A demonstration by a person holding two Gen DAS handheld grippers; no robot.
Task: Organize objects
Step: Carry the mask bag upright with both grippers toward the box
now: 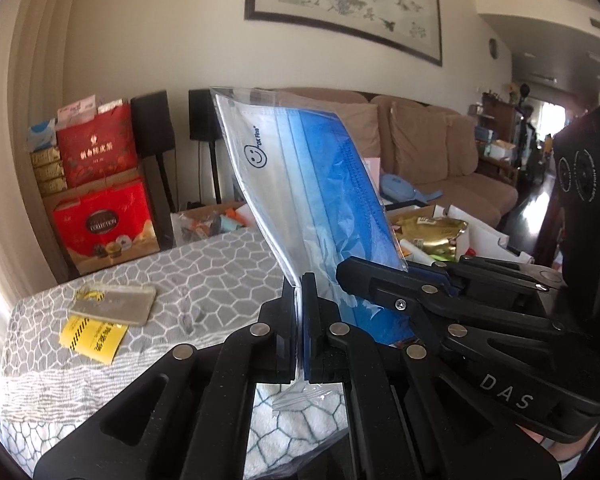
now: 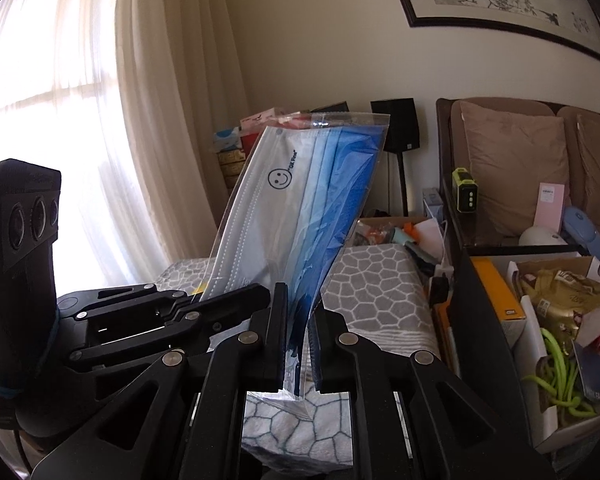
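- A living room: a table under a grey honeycomb-patterned cloth, a tan sofa behind it, a framed painting on the wall above, curtains to the side.
- The pack of masks, a clear bag holding blue and white ones, stands upright in the air above the cloth, off its surface.
- The left gripper is clamped narrow on the bag's lower edge.
- The right gripper pinches the same bag near its bottom from the other side; its jaws look nearly closed on the plastic.
- Still on the cloth, left of the pack: a flat silver pouch and, touching it, a yellow card.
- Right of the table, an open cardboard box already holds a gold packet and green cord.
- Judgement: the pack is lifted but not placed, so the sorting seems partly done, with at least three things left.
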